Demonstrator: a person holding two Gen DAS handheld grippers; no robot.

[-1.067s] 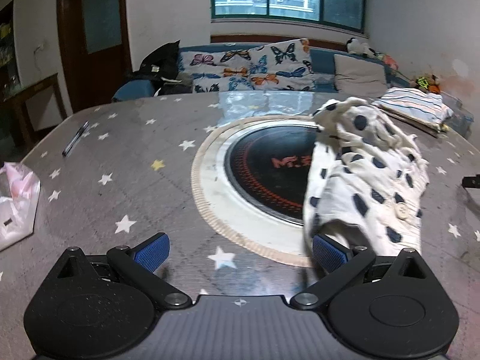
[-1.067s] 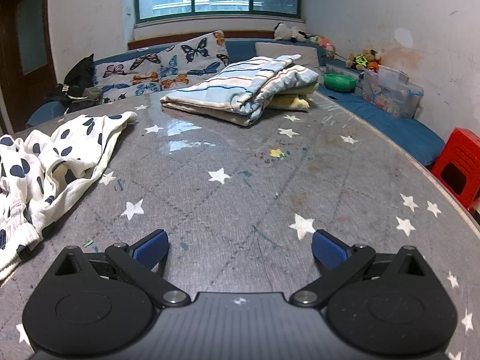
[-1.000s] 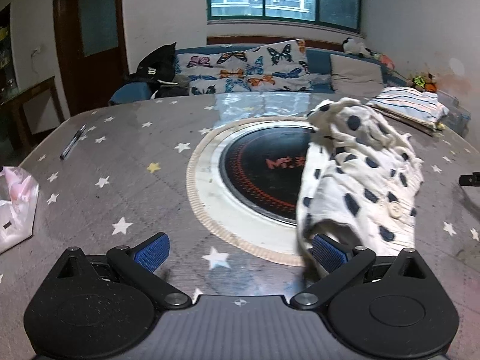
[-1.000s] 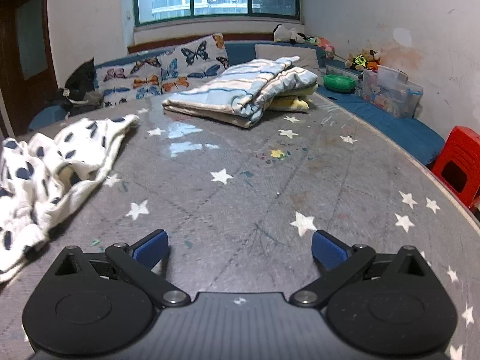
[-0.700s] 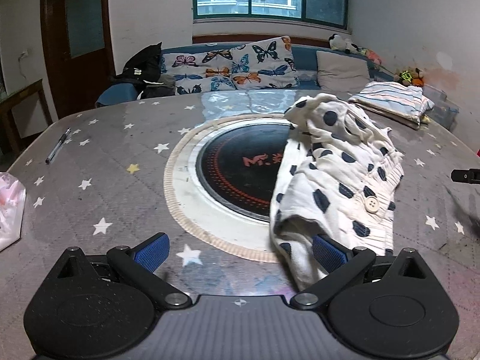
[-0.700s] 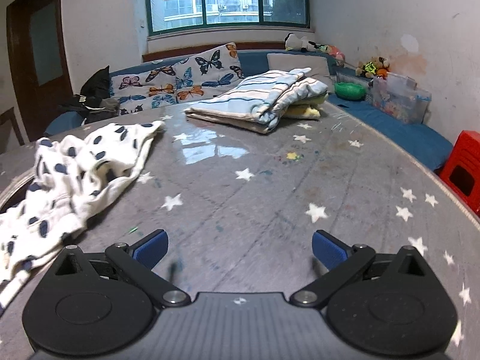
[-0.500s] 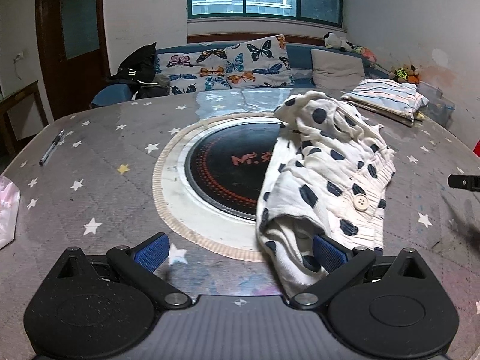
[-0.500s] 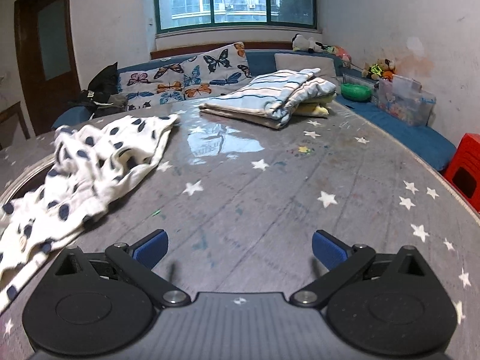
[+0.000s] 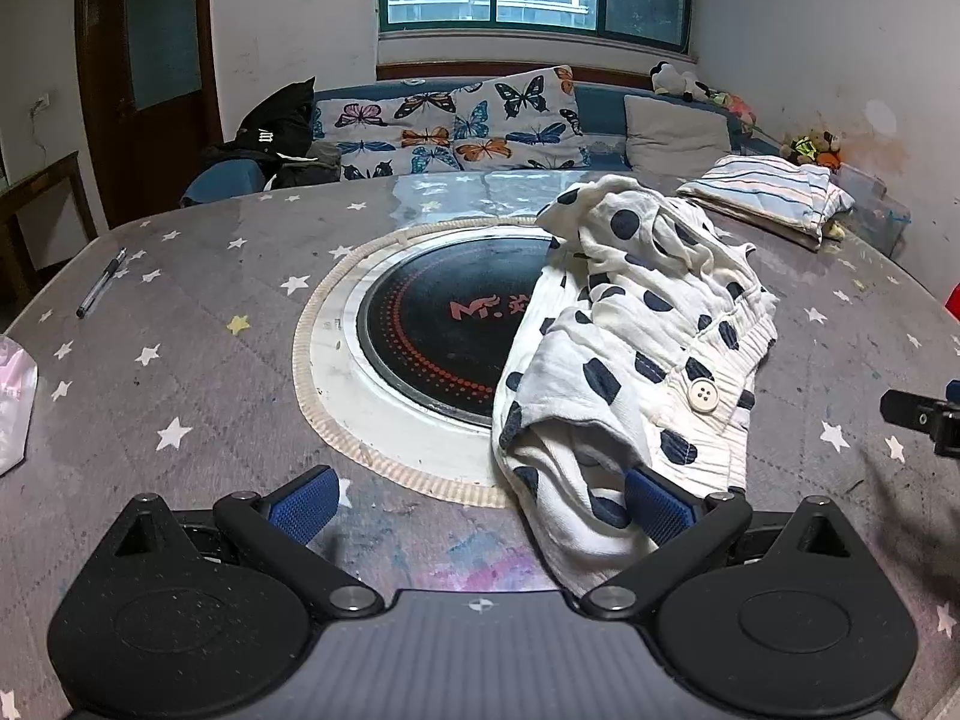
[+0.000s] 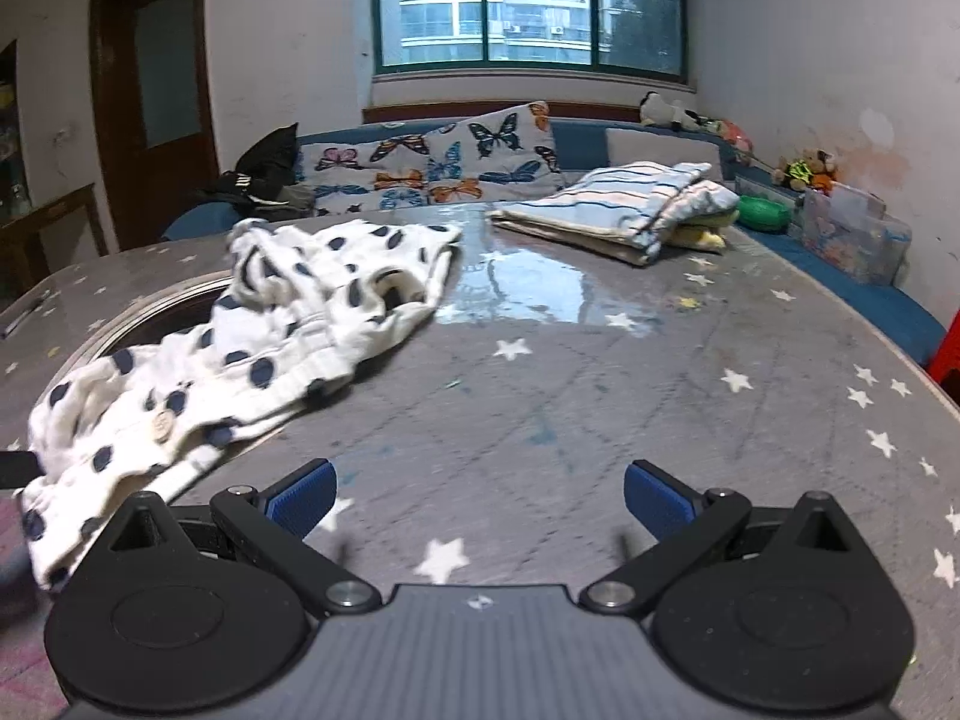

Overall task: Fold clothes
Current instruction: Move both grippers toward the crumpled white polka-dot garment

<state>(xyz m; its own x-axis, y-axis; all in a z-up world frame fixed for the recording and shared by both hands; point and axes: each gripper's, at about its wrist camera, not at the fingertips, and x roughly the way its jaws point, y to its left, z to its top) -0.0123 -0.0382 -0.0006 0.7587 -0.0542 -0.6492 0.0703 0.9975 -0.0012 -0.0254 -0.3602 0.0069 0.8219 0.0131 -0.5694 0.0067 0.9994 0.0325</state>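
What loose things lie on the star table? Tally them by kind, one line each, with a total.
Crumpled polka-dot garment: 1
Folded striped pile: 1
Pen: 1
Plastic bag: 1
Total: 4

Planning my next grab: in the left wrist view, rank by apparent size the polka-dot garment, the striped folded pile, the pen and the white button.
1. polka-dot garment, though it is nearest, so that inflates it
2. striped folded pile, farther back
3. pen
4. white button
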